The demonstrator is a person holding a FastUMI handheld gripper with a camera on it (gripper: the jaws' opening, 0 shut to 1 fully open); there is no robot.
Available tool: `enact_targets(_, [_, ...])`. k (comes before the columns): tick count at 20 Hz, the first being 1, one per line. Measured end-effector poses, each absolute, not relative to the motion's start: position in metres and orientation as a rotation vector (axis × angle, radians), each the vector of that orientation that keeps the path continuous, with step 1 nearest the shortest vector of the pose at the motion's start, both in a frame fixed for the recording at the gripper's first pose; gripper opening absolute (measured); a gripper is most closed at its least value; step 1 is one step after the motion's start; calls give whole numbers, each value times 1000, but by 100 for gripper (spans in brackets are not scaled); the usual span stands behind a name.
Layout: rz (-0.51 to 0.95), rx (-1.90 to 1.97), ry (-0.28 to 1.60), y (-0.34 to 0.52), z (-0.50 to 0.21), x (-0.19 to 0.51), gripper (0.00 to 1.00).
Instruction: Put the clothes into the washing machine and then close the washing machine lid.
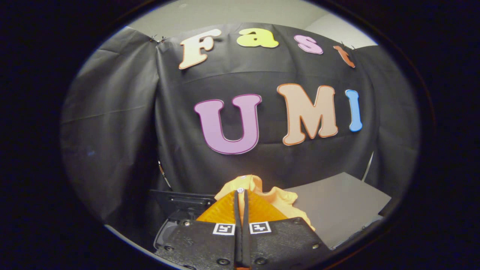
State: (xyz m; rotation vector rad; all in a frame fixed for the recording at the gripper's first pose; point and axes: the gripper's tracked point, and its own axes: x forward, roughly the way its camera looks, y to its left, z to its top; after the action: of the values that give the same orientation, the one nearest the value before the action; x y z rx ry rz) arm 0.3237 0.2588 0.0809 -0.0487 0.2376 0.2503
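Claw (240, 195), fingers pressed together on a fold of the orange garment (279, 200), held above the grey desk (337, 210); dark washing machine (180, 206) just beyond, at the desk's left edge. Risk: thin pinch slips, or trailing cloth snags the machine's rim

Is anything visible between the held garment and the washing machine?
Nothing visible. The gripper is shut on the orange garment, lifted above the washing machine, just left of the fingers.
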Motion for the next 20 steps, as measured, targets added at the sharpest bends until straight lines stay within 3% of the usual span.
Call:
enact_targets(12, [353, 19, 266, 360, -8, 312, 0])
enact_targets(20, [412, 47, 383, 394, -121, 312, 0])
